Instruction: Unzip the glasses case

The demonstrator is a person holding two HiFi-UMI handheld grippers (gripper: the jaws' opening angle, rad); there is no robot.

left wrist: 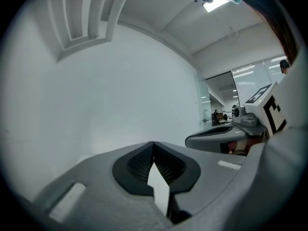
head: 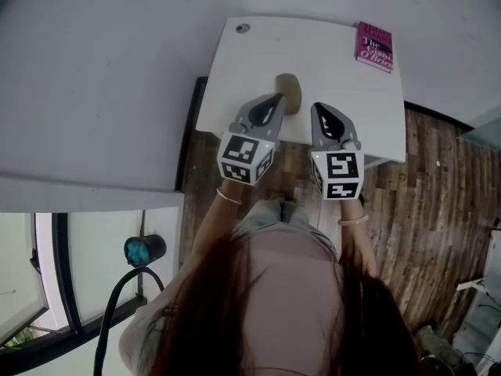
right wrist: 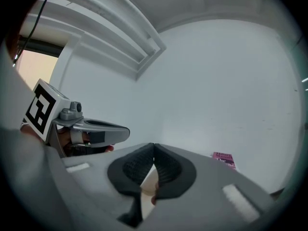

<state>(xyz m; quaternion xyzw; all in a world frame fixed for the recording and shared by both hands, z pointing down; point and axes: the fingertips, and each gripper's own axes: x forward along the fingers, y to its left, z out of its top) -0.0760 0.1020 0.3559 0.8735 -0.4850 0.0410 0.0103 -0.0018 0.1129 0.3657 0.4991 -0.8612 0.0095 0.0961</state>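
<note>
Two grippers sit over the near edge of the white table (head: 258, 53) in the head view. The left gripper (head: 274, 102) has its tip just beside the tan oval glasses case (head: 290, 92), and the right gripper (head: 321, 112) is just right of it. Likely step: approach, zip untouched. Next move needs jaws opened to pinch the pull, which no view shows.

Left gripper view: jaws closed, empty, plain wall ahead, no case.

Right gripper view: jaws closed tip to tip, tan sliver beneath, maybe the case. Magenta book (right wrist: 224, 159) far right.

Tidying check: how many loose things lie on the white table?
2: the glasses case near the front edge, by the left tongs; the pink book at the far right corner. Others may be hidden.
</note>
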